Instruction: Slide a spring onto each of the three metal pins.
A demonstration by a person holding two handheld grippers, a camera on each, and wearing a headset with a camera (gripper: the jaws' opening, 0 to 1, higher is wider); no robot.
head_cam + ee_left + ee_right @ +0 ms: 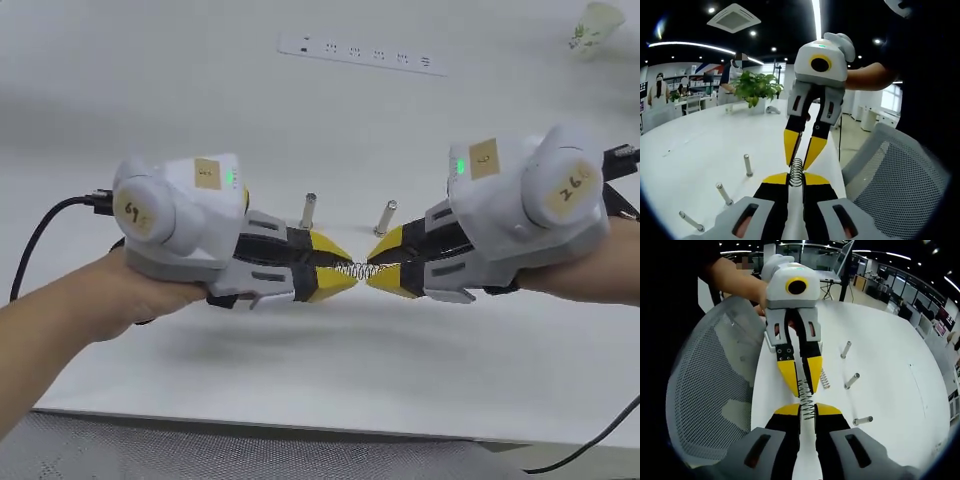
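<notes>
Grippers first, head view: left gripper (338,275) and right gripper (385,270) are each pinched tight on one end of a spring (361,270) spanning the gap between them. If either pulls, it could overstretch or snap free. Both are held level, tips facing, with two pins (308,210) upright just behind the spring. Left gripper view: three bare pins left of the spring. Right gripper view: a second spring (825,378) lies on the table (900,365) just beside the held one.
</notes>
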